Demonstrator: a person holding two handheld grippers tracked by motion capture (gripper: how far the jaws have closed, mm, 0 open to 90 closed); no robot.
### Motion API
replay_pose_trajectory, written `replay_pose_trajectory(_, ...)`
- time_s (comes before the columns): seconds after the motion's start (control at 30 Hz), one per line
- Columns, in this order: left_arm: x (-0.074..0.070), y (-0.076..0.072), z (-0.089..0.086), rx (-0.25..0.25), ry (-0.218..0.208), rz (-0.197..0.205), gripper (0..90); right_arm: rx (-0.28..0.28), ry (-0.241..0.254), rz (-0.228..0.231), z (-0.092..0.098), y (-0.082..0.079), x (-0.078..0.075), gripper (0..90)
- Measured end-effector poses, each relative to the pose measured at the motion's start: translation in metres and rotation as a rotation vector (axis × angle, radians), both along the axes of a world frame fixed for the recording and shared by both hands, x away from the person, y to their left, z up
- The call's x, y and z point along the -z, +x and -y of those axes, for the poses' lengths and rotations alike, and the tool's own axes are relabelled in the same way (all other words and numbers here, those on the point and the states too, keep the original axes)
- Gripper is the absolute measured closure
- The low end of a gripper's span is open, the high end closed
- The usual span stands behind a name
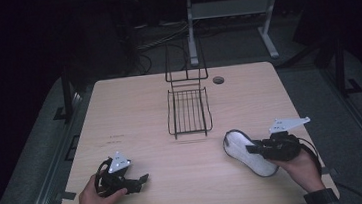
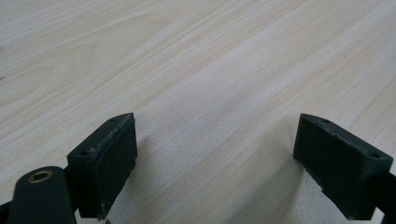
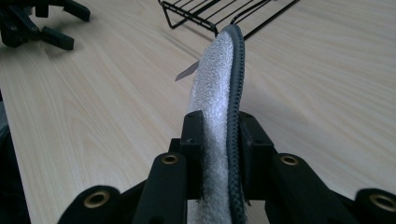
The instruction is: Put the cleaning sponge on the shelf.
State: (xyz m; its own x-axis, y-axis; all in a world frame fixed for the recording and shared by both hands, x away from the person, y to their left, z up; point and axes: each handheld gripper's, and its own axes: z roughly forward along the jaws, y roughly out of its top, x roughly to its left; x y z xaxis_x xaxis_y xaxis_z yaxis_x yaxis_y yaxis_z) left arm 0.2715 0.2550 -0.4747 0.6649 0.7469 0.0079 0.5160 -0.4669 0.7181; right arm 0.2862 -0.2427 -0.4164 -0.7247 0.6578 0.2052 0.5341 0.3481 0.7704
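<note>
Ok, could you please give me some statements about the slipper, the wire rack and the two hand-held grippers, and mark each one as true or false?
1. The right hand-held gripper is shut on the grey slipper. True.
2. The slipper lies inside the black wire rack. False: it is on the near side of the rack, apart from it, above the table.
3. The left hand-held gripper is open with nothing between its jaws. True.
4. The left hand-held gripper touches the rack. False: it is at the near left of the table, well apart from the rack.
5. The slipper has a dark edge around its fuzzy grey surface. True.
</note>
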Motion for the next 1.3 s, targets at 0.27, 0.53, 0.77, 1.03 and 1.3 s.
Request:
replay_pose_trajectory(0.27, 0.000, 0.000, 0.000, 0.000, -0.001, 0.000, 12.6, 0.002, 0.007, 0.023, 0.000, 0.002, -0.009, 74.6)
replay_pose_trajectory(0.53, 0.000, 0.000, 0.000, -0.002, -0.004, 0.001, 12.6, 0.006, 0.015, 0.041, -0.002, 0.008, -0.017, 74.6)
replay_pose_trajectory(0.77, 0.000, 0.000, 0.000, -0.003, -0.004, 0.001, 12.6, 0.005, 0.024, 0.060, -0.007, 0.015, -0.024, 74.6)
replay_pose_trajectory(1.03, 0.000, 0.000, 0.000, -0.004, -0.006, 0.001, 12.6, 0.006, 0.036, 0.083, -0.014, 0.026, -0.033, 74.6)
replay_pose_trajectory(1.3, 0.000, 0.000, 0.000, -0.002, -0.004, 0.002, 12.6, -0.003, 0.038, 0.100, -0.023, 0.037, -0.038, 74.6)
